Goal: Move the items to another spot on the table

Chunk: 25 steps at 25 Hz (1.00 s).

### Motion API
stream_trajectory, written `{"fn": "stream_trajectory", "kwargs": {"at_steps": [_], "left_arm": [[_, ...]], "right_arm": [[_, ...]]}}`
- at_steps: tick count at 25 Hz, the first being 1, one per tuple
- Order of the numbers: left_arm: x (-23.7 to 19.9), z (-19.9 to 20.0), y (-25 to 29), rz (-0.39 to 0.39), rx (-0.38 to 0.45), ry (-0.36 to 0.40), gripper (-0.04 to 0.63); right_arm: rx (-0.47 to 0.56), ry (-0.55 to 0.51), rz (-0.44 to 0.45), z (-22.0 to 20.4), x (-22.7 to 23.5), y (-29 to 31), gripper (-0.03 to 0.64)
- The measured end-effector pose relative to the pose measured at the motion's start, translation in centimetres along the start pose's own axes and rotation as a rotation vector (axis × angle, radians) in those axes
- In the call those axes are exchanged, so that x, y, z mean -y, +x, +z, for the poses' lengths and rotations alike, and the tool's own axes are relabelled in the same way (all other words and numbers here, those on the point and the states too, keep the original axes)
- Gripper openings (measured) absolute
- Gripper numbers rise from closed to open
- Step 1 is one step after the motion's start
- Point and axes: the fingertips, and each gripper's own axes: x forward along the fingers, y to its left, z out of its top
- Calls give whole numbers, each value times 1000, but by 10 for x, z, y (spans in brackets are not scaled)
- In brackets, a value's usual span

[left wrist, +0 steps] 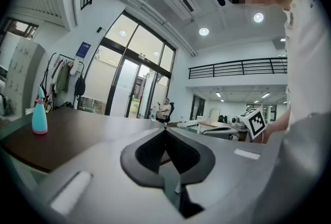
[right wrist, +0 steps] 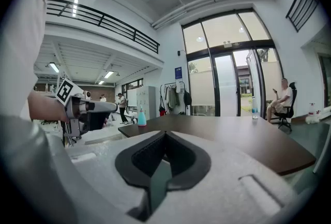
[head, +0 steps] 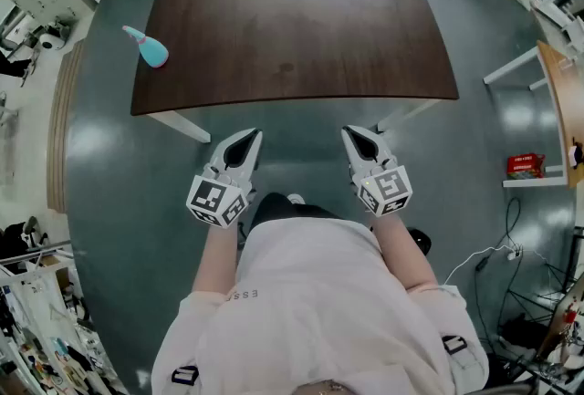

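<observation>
Spray bottle (head: 146, 47), teal, is well apart from our fingers. Our left gripper (head: 245, 140) and right gripper (head: 358, 137) are both closed with nothing between the jaws. They hang at lower centre of the head view, short of the table (head: 292, 28). The bottle stands upright at the table's left edge, upper left. We judge it light, stiff and smooth, so it is best gripped around the rounded body, not the thin neck.

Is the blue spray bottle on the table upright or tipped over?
Upright. In the left gripper view the spray bottle stands on its base on the table, nozzle at the top.
</observation>
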Motion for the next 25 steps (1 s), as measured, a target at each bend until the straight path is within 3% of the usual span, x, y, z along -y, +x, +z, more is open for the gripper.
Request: {"fn": "stream_trajectory", "kwargs": {"at_steps": [16, 25], "left_arm": [[1, 1, 9, 4, -3, 2, 17], [-25, 13, -10, 118, 12, 11, 17]], "right_arm": [[22, 14, -39, 3, 15, 1, -8], [15, 16, 41, 11, 7, 32, -8]]}}
